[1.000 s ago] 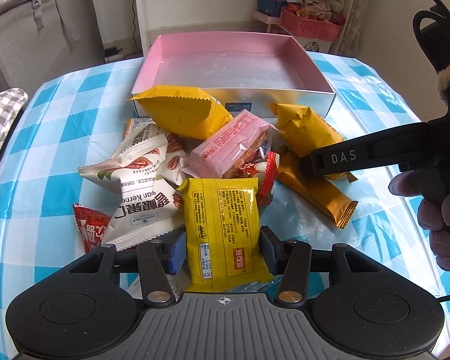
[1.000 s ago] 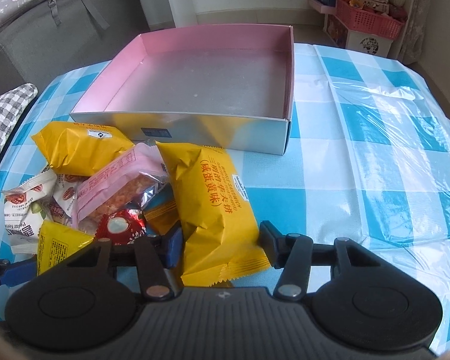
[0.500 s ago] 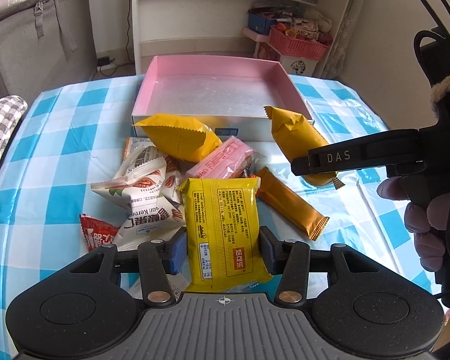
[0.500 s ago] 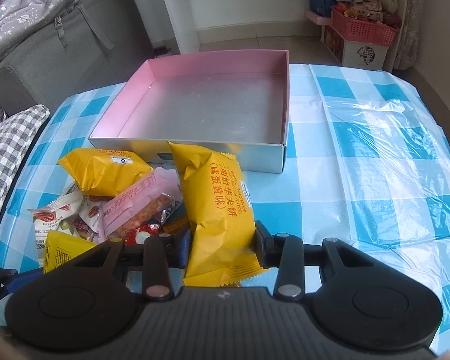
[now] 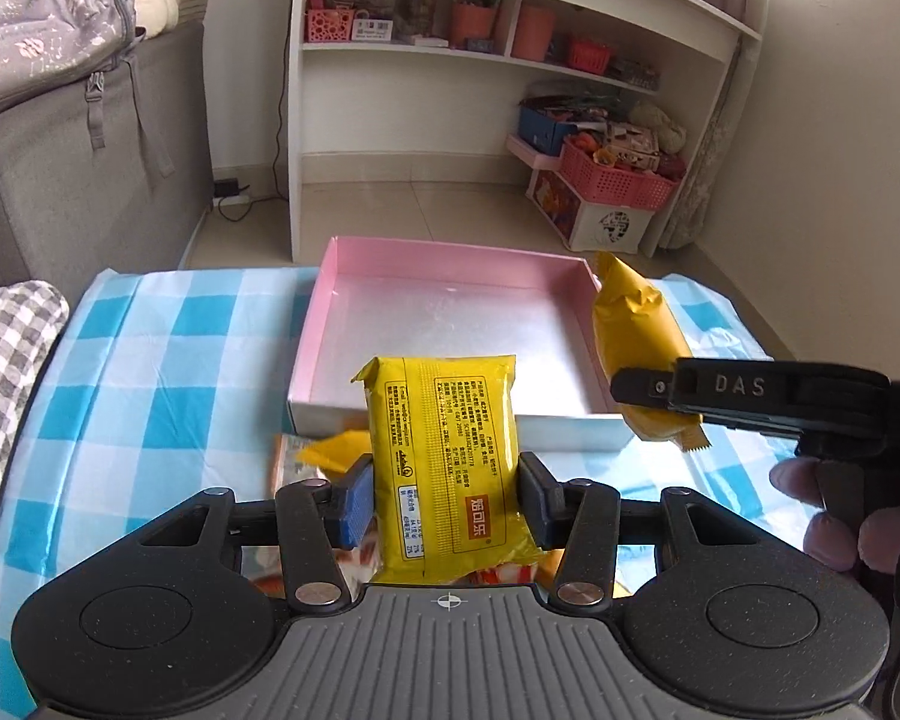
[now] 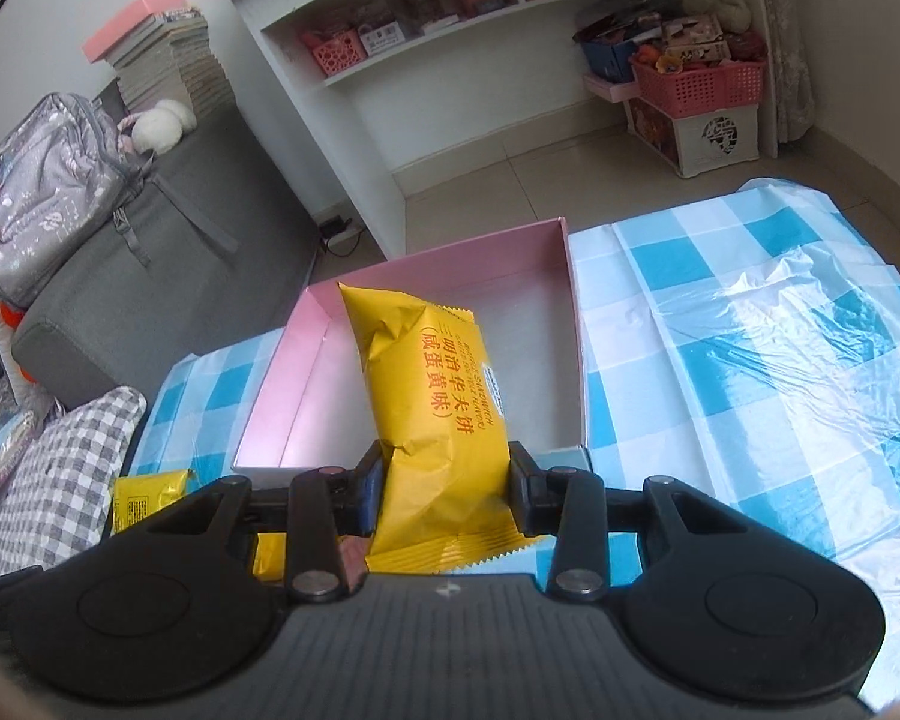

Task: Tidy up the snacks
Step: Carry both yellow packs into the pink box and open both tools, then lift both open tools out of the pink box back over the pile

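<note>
Left claw point(image 5: 444, 495): clamped tight on the yellow snack packet point(image 5: 444, 456), packet up in the air just before the pink box point(image 5: 450, 276)!
Right claw point(image 6: 447, 483): squeezing the orange-yellow wafer pack point(image 6: 432, 402), hanging over the box's near edge.
Pink box: sits on the checked desk point(image 5: 168, 372), nothing seen inside.
Leftover snacks point(image 5: 318, 450): on the desk beneath the left claw, mostly hidden.
</note>
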`<act>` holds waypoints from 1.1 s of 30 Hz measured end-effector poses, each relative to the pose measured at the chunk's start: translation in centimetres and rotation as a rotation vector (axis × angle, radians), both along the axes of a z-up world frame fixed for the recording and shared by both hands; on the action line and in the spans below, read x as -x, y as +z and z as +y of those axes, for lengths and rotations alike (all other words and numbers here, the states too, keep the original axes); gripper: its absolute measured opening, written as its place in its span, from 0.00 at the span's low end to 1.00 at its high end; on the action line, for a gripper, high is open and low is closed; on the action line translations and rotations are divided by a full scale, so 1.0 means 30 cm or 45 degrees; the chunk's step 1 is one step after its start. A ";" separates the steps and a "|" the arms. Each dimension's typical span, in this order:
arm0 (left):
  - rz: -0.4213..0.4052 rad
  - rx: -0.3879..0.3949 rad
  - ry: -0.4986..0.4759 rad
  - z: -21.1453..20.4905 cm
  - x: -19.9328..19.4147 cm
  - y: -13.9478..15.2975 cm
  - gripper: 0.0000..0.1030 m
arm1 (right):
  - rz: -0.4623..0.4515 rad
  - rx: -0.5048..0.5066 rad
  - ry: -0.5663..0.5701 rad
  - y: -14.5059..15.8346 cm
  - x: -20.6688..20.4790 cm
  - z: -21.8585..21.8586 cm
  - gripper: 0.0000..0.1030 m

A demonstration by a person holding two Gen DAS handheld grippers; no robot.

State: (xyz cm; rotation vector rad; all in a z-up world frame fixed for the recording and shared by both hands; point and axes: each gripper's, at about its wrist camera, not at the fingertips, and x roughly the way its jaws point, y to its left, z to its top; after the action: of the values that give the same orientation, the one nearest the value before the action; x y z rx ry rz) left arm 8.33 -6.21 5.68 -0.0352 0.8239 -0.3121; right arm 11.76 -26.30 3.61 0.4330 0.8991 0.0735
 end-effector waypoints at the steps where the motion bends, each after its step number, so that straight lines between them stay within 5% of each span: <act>1: -0.003 -0.006 0.009 -0.004 -0.035 -0.002 0.45 | -0.011 -0.014 -0.012 -0.005 -0.010 -0.003 0.35; 11: 0.028 -0.061 0.021 -0.027 -0.325 -0.100 0.45 | -0.070 -0.033 -0.097 -0.061 -0.087 0.002 0.35; 22: 0.101 -0.090 0.042 -0.030 -0.454 -0.260 0.46 | -0.090 0.031 -0.117 -0.095 -0.120 0.021 0.37; 27: 0.101 -0.105 0.024 -0.037 -0.448 -0.271 0.57 | -0.080 0.003 -0.134 -0.092 -0.115 0.013 0.64; 29: 0.083 -0.110 0.016 -0.038 -0.436 -0.261 0.69 | -0.084 0.009 -0.127 -0.083 -0.113 0.019 0.65; 33: 0.065 -0.132 0.002 -0.041 -0.416 -0.233 0.74 | -0.074 0.033 -0.096 -0.070 -0.110 0.039 0.69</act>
State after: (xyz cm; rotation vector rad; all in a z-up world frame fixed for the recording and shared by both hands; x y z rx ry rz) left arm 20.81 -7.45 -1.32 0.0535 0.8898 -0.2675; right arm 15.06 -25.15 1.51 0.4381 0.8252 0.0053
